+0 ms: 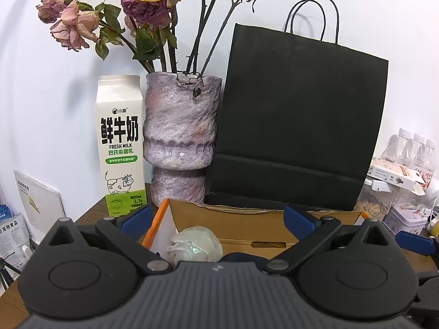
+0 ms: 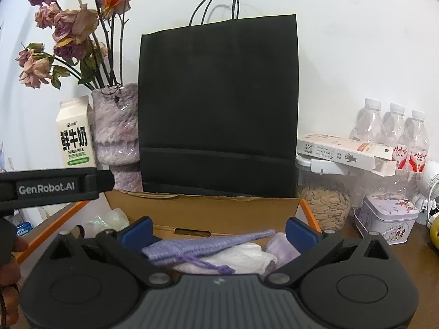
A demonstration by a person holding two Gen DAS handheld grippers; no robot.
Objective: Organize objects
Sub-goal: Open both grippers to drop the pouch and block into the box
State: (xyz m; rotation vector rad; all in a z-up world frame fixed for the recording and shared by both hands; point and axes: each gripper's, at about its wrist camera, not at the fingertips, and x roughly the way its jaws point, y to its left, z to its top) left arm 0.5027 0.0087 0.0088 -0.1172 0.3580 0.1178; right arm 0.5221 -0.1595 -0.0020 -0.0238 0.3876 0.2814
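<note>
Pouch (image 2: 204, 245) of purple knit lies in the cardboard box (image 2: 203, 213) just ahead of and below our right claw (image 2: 219, 231), its long axis running crosswise between the wide-open, empty jaws. Our left claw (image 1: 218, 220), also spread wide and empty, faces the crumpled white wrap (image 1: 196, 244) at the box's left end, so the right is nearer the pouch.

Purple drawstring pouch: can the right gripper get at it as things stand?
Probably yes. The right gripper has its jaws wide open, and the purple drawstring pouch lies uppermost in the cardboard box, right ahead between them, nothing covering it.
</note>
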